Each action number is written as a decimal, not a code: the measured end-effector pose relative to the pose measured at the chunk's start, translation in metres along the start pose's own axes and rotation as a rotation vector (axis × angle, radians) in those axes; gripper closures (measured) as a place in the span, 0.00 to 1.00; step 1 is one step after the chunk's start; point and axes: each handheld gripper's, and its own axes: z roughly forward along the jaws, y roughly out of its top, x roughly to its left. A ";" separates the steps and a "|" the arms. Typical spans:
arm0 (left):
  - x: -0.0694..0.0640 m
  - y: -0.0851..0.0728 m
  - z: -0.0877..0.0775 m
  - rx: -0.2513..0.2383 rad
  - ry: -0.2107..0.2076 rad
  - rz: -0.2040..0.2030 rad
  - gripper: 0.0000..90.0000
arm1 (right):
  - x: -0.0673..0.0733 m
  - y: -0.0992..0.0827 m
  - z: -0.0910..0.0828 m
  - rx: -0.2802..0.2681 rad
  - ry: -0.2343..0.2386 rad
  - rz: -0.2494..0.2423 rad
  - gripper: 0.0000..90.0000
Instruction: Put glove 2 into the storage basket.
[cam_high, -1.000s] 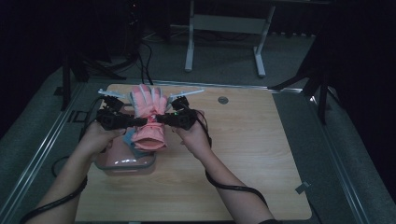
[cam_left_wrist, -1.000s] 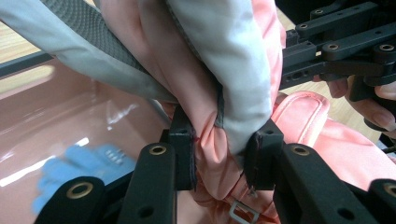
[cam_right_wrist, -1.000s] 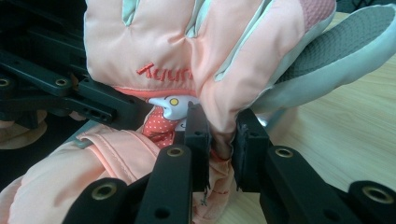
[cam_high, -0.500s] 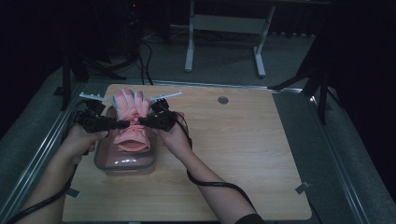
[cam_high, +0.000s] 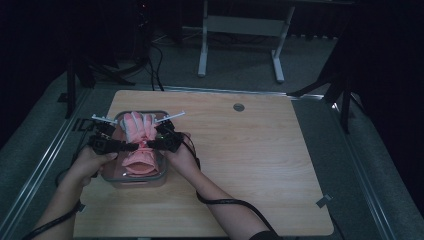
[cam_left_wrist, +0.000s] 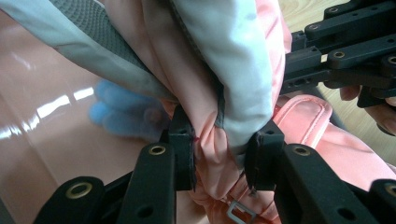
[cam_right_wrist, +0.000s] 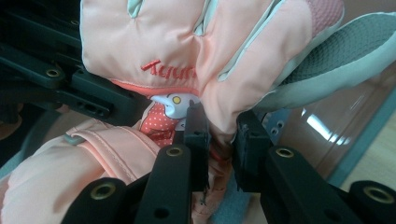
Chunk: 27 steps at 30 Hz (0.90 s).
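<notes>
A pink padded glove (cam_high: 139, 145) with grey palm panels hangs over a clear plastic container (cam_high: 162, 172) at the table's left, its cuff down inside the container. My left gripper (cam_high: 131, 146) pinches the glove at its wrist from the left. My right gripper (cam_high: 150, 145) pinches it from the right. In the left gripper view the jaws (cam_left_wrist: 219, 144) are shut on bunched pink fabric of the glove (cam_left_wrist: 210, 70). The right gripper view shows its jaws (cam_right_wrist: 222, 133) shut on a fold of the glove (cam_right_wrist: 187, 42). A blue item (cam_left_wrist: 116, 112) lies blurred inside the container.
The container's clear wall (cam_right_wrist: 336, 126) rises just right of the right jaws. A round grommet (cam_high: 238, 107) sits in the wooden table (cam_high: 260, 165) near its far edge. A cable (cam_high: 225, 202) trails from the right hand. Metal rails (cam_high: 360, 165) border the table.
Both hands have carried the glove left and down, from above the table's middle-left onto the container. The grip on the glove looks the same.
</notes>
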 end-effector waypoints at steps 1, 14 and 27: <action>0.000 -0.002 0.001 0.002 0.003 -0.002 0.76 | 0.000 -0.001 0.002 0.009 -0.002 -0.002 0.86; 0.001 -0.009 0.010 0.038 0.047 -0.037 0.67 | -0.001 -0.005 0.010 0.070 -0.014 -0.016 0.80; -0.002 -0.006 0.010 -0.002 0.135 -0.036 0.52 | -0.002 0.006 -0.005 0.001 -0.002 -0.119 0.39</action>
